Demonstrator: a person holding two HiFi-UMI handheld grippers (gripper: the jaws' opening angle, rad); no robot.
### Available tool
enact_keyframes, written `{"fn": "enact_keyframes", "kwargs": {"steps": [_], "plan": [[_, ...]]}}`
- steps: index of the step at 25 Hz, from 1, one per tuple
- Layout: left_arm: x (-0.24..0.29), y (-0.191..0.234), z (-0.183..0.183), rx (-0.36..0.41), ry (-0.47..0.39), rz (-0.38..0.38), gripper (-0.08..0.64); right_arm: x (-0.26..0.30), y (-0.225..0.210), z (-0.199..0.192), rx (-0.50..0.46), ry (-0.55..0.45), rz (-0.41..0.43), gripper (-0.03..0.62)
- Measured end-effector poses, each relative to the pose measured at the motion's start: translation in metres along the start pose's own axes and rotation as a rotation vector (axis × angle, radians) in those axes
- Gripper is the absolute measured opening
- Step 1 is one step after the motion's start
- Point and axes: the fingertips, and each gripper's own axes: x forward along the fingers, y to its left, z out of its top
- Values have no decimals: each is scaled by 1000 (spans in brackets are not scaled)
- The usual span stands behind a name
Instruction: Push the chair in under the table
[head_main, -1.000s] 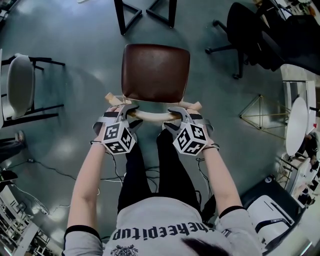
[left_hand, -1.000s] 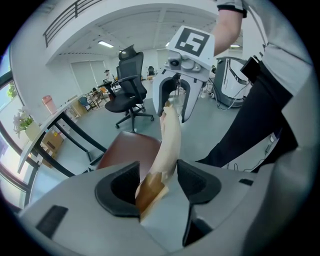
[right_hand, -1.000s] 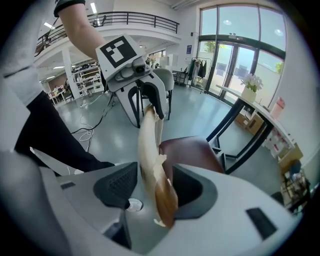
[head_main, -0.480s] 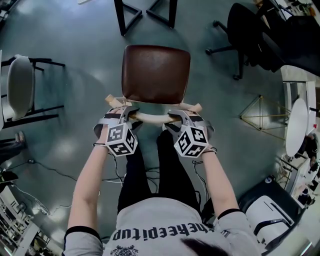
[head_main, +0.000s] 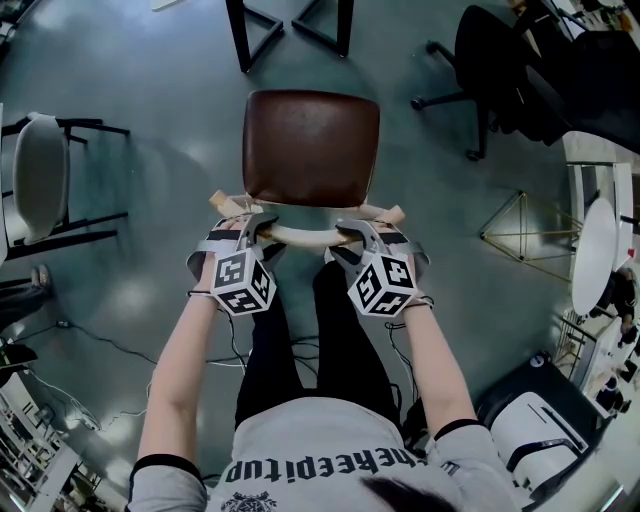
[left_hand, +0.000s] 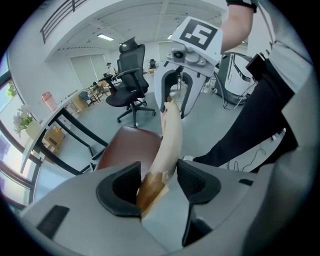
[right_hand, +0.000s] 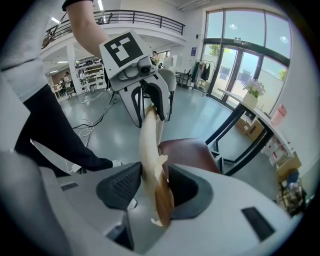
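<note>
- Head view sets the chair (head_main: 311, 145) straight ahead of the person. Its brown seat lies beyond the tongs, toward the black bench legs (head_main: 243, 35) at the top edge — well apart from them, so not yet pushed in.
- The pale backrest rail (head_main: 305, 233) runs side to side, across the line of the push.
- The left tongs (head_main: 252, 222) hold the rail near its left end and the right tongs (head_main: 355, 232) hold it near its right end; neither hand is nearer.
- In the left gripper view the rail sits pinched between the pads. In the right gripper view the jaws have just been closing and pinch the rail too.
- Both forearms reach forward side by side, tongs tipped steeply down — the coming move looks like an even shove away from the body.
</note>
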Motion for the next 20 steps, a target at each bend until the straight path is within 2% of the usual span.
{"fn": "enact_keyframes", "kwargs": {"steps": [10,20], "plan": [[15,48,16,-44,-4,43,236,1,-58,-6,6,-25,-60,189],[21,73,23,-51,-7,41,238,2,-85,-7,-26,-48,-36,187]]}}
